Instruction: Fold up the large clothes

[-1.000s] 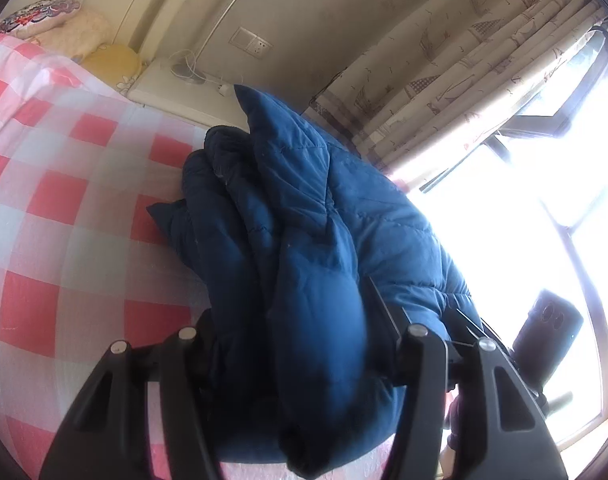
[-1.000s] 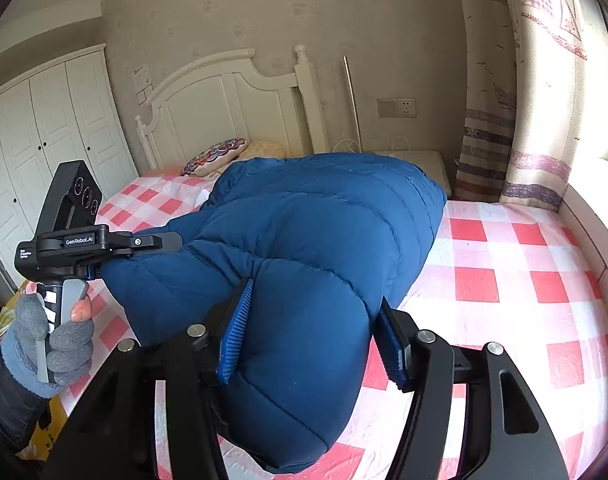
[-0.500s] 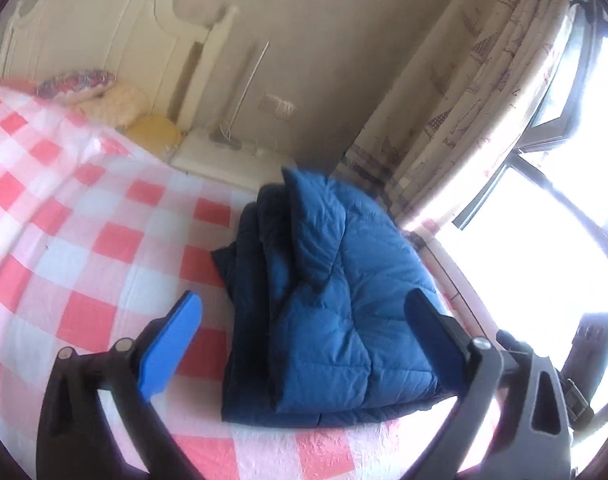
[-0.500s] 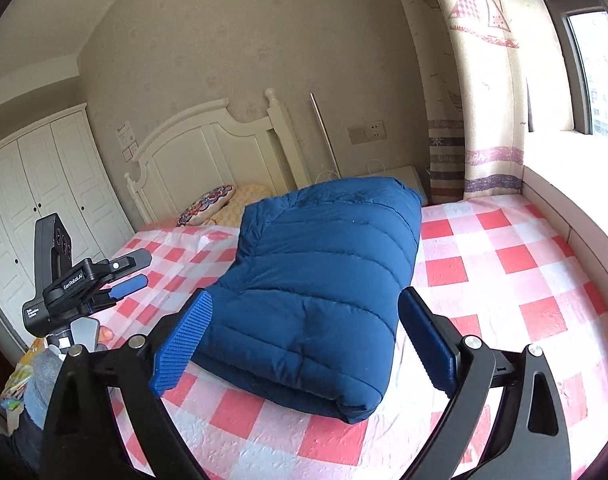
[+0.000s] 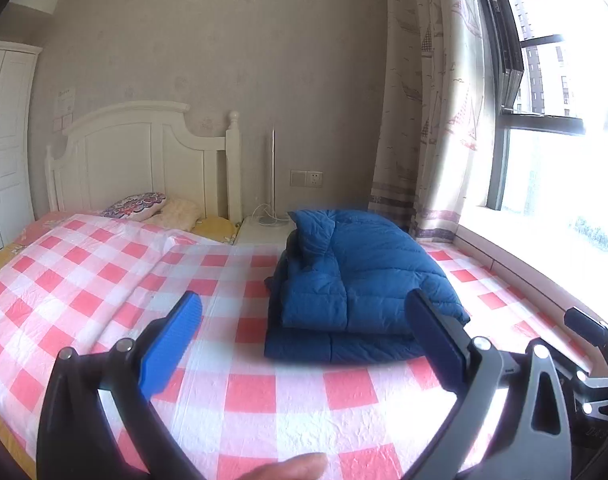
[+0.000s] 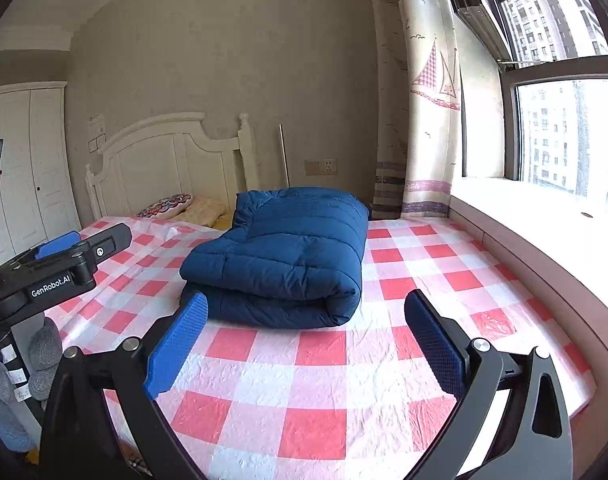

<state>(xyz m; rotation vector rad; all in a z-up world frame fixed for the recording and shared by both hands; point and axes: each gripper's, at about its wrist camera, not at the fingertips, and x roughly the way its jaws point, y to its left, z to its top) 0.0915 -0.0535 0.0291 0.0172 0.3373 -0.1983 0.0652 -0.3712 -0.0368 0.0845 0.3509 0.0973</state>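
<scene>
As seen from the left wrist camera, the left tongs (image 5: pixel 304 332) stand wide open and hold nothing; both blue-padded fingers (image 5: pixel 172 344) hang above the bed (image 5: pixel 104 280), clear of the fabric. The blue padded jacket (image 5: pixel 355 280) lies folded into a compact bundle on the red-and-white checked cover, beyond the fingertips and toward the window side of the bed. A fingertip of the person (image 5: pixel 292 468) shows at the lower edge. Behind the jacket stand a white nightstand (image 5: pixel 264 232), a white headboard (image 5: pixel 144 152) and a patterned curtain (image 5: pixel 431 120). A patterned pillow (image 5: pixel 136 204) rests near the headboard.

From the right wrist camera, the right tongs (image 6: pixel 304 336) are likewise spread wide and empty, positioned just short of the jacket (image 6: pixel 280 256). The bundle lies flat on the cover, its rounded fold facing the window (image 6: pixel 563 120). At the left edge, the left tongs (image 6: pixel 80 244) appear side-on, held by a grey-gloved hand (image 6: pixel 32 364), apart from the jacket. A white wardrobe (image 6: pixel 28 168) stands behind.
</scene>
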